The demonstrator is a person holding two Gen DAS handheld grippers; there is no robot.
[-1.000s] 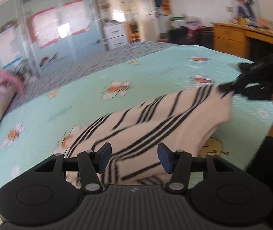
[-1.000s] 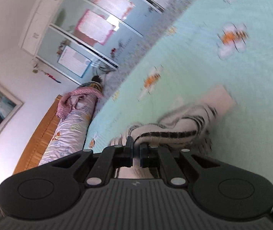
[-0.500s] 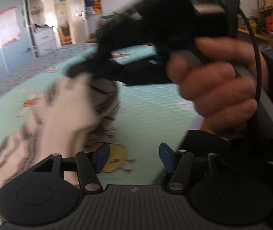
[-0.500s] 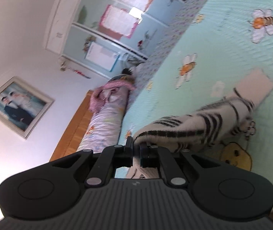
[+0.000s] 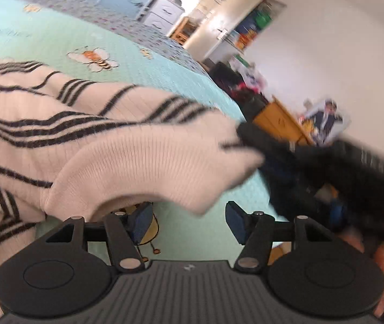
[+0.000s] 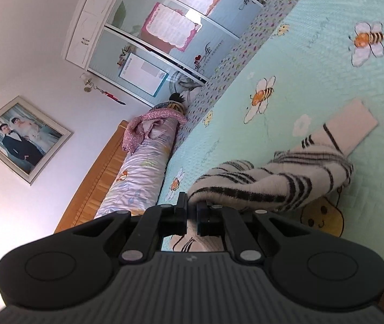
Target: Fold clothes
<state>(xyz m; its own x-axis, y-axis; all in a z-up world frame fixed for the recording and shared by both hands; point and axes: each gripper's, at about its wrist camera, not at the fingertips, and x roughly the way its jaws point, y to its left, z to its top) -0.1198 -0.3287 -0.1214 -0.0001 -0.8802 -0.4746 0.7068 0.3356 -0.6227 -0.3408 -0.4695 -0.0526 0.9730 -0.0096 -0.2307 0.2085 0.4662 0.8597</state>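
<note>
striped knit sweater [image 6: 281, 178]: cream with black stripes, lying rumpled on the mint bee-print bedspread [image 6: 313, 62], one cuff flat on the bed, a near edge lifted off it. right gripper [image 6: 191, 217] clenched on that lifted edge, fabric pinched between the pads. left gripper [image 5: 185, 222] released, jaws opening, nothing between them; hanging just under a drooping fold of the sweater [image 5: 127, 151]. judged soft, light, floppy; ribbed fuzzy knit, not slippery, likely to stretch and sag under its own weight. thick folds may bunch in a narrow pinch. best hold judged at a hem or shoulder seam, single layer, opposite the right gripper's corner, to spread it flat.
</note>
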